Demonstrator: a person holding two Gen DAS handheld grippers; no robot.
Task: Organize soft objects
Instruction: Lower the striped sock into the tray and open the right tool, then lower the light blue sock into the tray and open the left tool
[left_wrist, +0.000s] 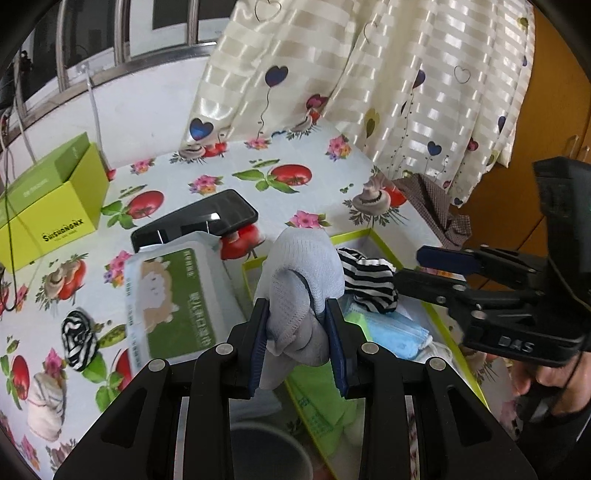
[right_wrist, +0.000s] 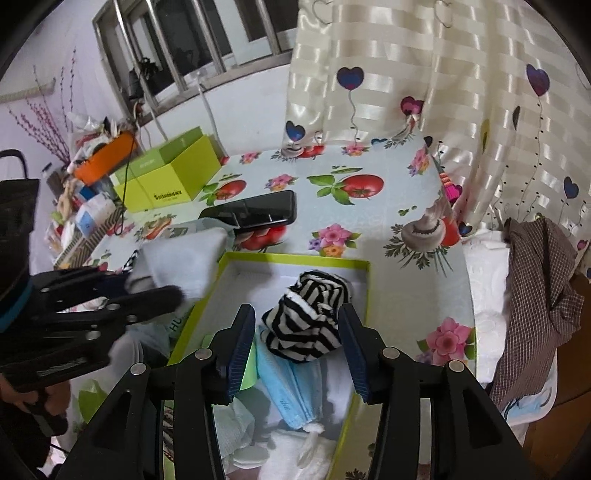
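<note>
My left gripper is shut on a pale blue-grey sock and holds it above the left edge of the shallow green-rimmed box. From the right wrist view the sock and left gripper are at the box's left side. My right gripper is open and empty, its fingers either side of a black-and-white striped sock lying in the box. That sock also shows in the left wrist view. Blue face masks lie in the box. A second striped sock lies on the tablecloth.
A green tissue pack and a black phone lie left of the box. A lime-green carton stands at the far left. A curtain hangs behind. A brown checked cloth hangs at the right.
</note>
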